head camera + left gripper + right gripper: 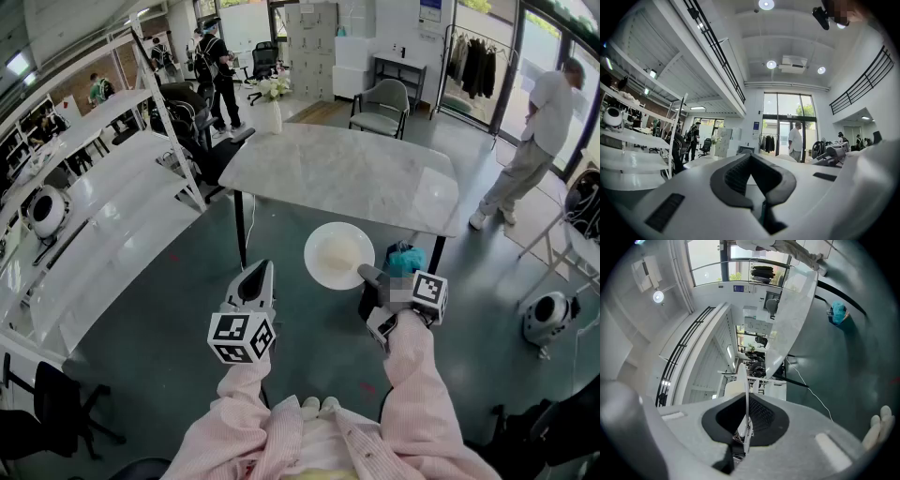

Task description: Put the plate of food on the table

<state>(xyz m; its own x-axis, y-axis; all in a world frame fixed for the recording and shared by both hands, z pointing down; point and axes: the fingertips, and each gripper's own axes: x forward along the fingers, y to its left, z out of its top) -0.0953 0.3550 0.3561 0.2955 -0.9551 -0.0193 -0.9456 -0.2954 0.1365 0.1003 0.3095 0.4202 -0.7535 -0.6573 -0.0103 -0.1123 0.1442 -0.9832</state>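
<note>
The right gripper [368, 275] has its jaws pinched on the near rim of the white plate [337, 255]. The left gripper [255, 283] hangs just as short of the worktop [347, 178], jaws pressed together on nothing and apart from the plate. The plate lies flat ahead of the right jaws, just short of the worktop's near edge, so the set-down looks like a forward carry over that edge.

**Layout: plate short of the table**

Plate [338, 255] sits off the table [375, 187], just before its near edge and over the floor [169, 319]. Its 4 o'clock rim lies between the jaws of the right tool [367, 277]. Left tool [255, 281] stands at the plate's 8 o'clock, apart from it. Vase [271, 114] stands on the table's far-left corner, with a chair [382, 108] behind the table at 12 o'clock.
</note>
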